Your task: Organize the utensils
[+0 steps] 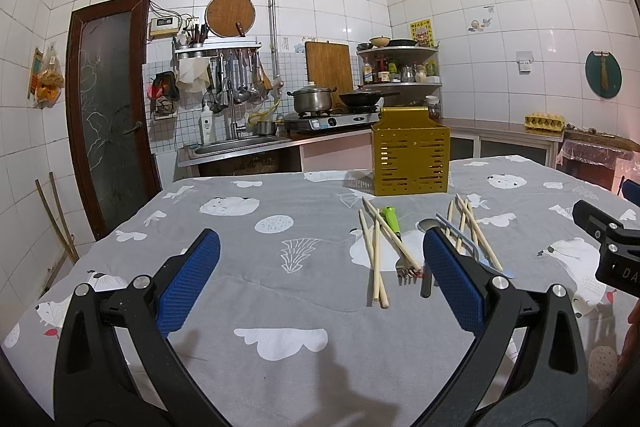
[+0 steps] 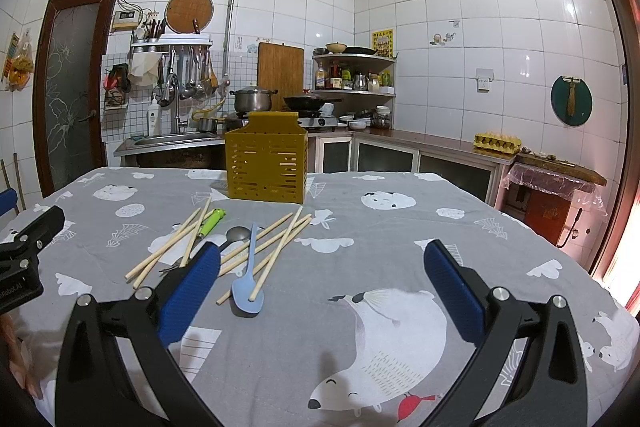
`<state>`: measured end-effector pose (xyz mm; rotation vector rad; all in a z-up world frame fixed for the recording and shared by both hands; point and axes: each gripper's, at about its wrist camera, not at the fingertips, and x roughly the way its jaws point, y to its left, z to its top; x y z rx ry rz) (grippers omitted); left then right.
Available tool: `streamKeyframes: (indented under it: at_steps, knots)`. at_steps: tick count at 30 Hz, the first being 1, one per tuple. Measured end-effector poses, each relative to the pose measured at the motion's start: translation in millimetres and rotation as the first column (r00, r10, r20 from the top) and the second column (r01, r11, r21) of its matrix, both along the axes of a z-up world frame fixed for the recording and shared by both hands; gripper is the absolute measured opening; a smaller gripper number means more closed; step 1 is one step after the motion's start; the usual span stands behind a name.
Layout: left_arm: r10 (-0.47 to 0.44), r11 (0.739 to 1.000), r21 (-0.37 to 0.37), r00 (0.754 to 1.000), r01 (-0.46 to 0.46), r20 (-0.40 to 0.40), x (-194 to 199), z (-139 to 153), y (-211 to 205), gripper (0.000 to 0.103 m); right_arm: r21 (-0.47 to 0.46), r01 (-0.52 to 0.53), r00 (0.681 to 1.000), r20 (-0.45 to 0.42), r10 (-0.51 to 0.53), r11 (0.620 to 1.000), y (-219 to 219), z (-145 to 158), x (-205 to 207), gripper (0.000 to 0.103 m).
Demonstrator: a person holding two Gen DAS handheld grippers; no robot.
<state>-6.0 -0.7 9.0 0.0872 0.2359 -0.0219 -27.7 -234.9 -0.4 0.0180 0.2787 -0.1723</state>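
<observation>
Both the left gripper (image 1: pixel 322 259) and the right gripper (image 2: pixel 322 267) are held spread wide and empty above the near edge of the tabletop (image 2: pixel 500 227). The chopsticks (image 2: pixel 276 243), blue spoon (image 2: pixel 248 287), metal spoon (image 2: pixel 237 233) and green-handled fork (image 2: pixel 212 221) are scattered mid-table, before the yellow holder (image 2: pixel 267 167) near the far edge. A single top-lying chopstick is probably best pinched mid-length, so its neighbours are not dragged
</observation>
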Motion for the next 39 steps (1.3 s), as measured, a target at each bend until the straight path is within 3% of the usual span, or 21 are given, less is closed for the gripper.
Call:
streamKeyframes:
  at_steps: [39]
  knots:
    - [0.005,1.0,0.003,1.0,-0.005,0.002,-5.8,-2.8,-2.7,0.098,-0.003,0.002,1.0,0.008,-0.002,1.0,-3.2,4.5,-2.0,0.099]
